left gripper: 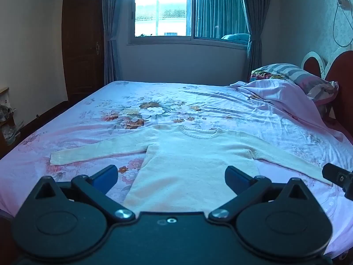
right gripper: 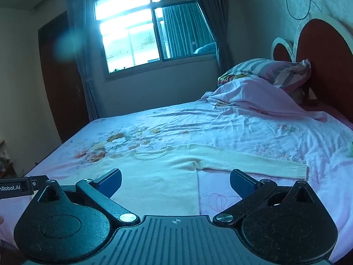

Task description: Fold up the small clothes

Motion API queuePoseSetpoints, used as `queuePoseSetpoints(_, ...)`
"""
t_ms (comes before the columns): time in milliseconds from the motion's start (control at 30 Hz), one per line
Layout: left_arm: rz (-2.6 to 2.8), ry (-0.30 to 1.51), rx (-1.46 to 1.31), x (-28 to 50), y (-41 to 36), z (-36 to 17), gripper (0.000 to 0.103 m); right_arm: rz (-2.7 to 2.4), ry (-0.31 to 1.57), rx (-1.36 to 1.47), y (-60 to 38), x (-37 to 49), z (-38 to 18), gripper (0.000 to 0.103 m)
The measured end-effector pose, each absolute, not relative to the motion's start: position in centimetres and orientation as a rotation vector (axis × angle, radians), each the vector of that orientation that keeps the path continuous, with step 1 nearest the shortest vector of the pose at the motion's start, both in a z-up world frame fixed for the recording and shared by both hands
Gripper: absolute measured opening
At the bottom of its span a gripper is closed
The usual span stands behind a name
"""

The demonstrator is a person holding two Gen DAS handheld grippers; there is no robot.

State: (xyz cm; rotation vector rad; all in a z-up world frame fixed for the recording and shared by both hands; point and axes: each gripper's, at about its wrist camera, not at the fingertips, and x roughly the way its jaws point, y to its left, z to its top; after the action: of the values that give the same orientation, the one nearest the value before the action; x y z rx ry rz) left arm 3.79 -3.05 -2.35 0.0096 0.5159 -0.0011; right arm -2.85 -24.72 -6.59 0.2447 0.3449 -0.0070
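A small cream knitted sweater (left gripper: 194, 159) lies flat on the bed, collar toward the window and both sleeves spread out sideways. My left gripper (left gripper: 171, 176) hovers above its lower hem, jaws wide open and empty. In the right wrist view the sweater (right gripper: 158, 176) shows with its right sleeve (right gripper: 253, 162) stretched to the right. My right gripper (right gripper: 175, 182) stands open over the sweater's right side edge, holding nothing. The tip of the right gripper shows at the right edge of the left wrist view, and part of the left gripper at the left edge of the right wrist view.
The bed carries a pink floral sheet (left gripper: 154, 110). Crumpled bedding and a striped pillow (left gripper: 293, 75) lie at the right, against a red headboard (right gripper: 324, 66). A window (left gripper: 189, 8) with curtains and a dark wooden door (left gripper: 82, 44) stand beyond the bed.
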Motion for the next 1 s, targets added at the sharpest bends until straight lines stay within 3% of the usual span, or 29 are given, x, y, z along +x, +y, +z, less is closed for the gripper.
queuePoseSetpoints(1000,0.001,0.526,0.015,3.5,-3.24,-2.72,0.102,-0.005,0.304,0.238,-24.74,-2.87,-6.52,0.103)
